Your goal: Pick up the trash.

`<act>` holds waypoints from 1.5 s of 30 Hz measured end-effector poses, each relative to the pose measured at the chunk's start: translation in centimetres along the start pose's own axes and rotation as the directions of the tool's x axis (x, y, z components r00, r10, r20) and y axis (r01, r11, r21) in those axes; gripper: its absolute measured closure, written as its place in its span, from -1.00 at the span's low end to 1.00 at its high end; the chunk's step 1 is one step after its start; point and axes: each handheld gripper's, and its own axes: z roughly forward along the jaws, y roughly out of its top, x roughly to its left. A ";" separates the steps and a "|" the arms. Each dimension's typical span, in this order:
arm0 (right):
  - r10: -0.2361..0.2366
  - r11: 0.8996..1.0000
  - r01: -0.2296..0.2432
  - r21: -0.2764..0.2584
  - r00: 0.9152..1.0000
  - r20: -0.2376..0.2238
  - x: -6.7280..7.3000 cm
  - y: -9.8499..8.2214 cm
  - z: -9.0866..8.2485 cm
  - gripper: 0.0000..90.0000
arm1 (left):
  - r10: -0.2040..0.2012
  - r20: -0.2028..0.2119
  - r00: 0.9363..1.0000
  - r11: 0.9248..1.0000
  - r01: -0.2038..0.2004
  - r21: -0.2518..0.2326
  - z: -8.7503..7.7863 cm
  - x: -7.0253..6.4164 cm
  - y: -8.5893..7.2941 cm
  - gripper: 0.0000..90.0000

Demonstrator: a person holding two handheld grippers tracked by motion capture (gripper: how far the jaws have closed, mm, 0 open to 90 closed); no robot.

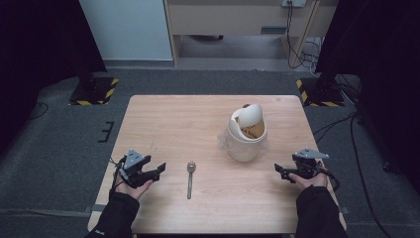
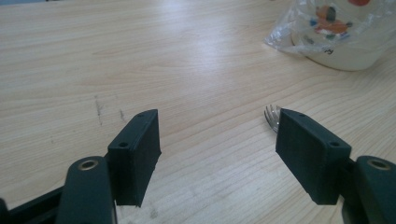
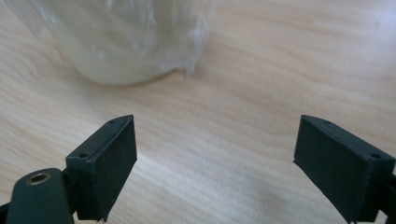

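A small white bin (image 1: 246, 134) with a tilted swing lid and a clear plastic liner stands right of the middle of the wooden table (image 1: 163, 119). A metal spoon (image 1: 190, 178) lies near the front, bowl pointing away from me. My left gripper (image 1: 159, 169) hovers just left of the spoon, jaws open and empty. In the left gripper view (image 2: 217, 140) the spoon's bowl (image 2: 272, 116) peeks past the right jaw, and the bin (image 2: 341, 37) is farther off. My right gripper (image 1: 280, 171) is open and empty, low beside the bin (image 3: 121, 42), pointing at it (image 3: 215, 154).
The table's front edge lies just behind both hands. Two black stands with yellow-striped bases (image 1: 94, 89) (image 1: 317, 91) sit on the grey floor beyond the far corners. Cables (image 1: 346, 129) trail on the floor to the right.
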 end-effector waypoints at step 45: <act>-0.023 0.999 0.023 0.032 1.000 0.016 0.0 -0.1 0.6 -0.66 | 0.093 -0.008 0.996 0.966 -0.089 0.243 7.4 -7.9 -1.8 0.76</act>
